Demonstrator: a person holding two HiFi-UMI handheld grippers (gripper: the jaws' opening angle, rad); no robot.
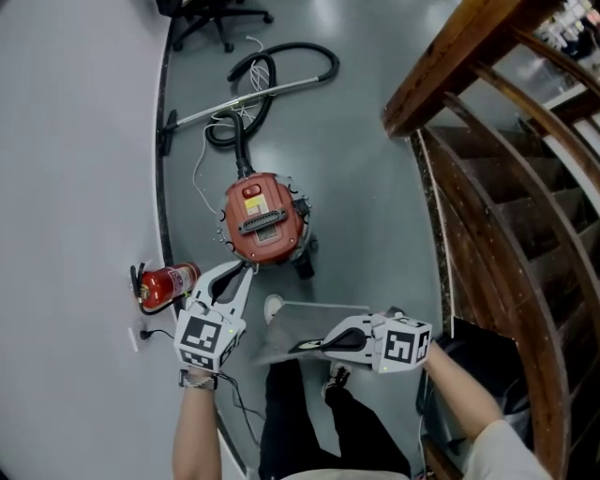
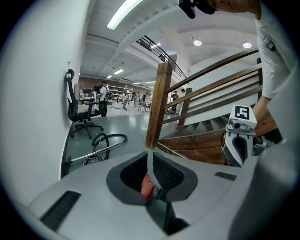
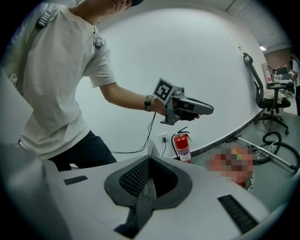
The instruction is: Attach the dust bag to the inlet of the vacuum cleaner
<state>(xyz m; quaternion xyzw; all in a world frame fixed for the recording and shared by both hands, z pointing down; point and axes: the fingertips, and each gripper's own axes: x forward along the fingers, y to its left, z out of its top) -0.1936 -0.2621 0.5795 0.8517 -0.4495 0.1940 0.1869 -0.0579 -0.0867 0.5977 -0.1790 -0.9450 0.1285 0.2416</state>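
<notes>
The red canister vacuum cleaner (image 1: 262,220) stands on the grey floor, lid and black handle up. My left gripper (image 1: 246,272) hovers just below it, pointing at it. Its jaws stand a narrow slit apart, and only a sliver of the red vacuum cleaner (image 2: 146,186) shows through the slit. My right gripper (image 1: 305,347) comes in from the right, shut on a flat grey dust bag (image 1: 300,323) held level beside the left gripper. In the right gripper view a strip of the dust bag (image 3: 140,206) lies pinched between the jaws.
A red fire extinguisher (image 1: 169,284) stands by the curved white wall (image 1: 75,187). The vacuum's black hose and metal wand (image 1: 272,80) lie on the floor beyond it. A wooden staircase (image 1: 506,187) rises at the right. An office chair (image 1: 220,19) stands far off.
</notes>
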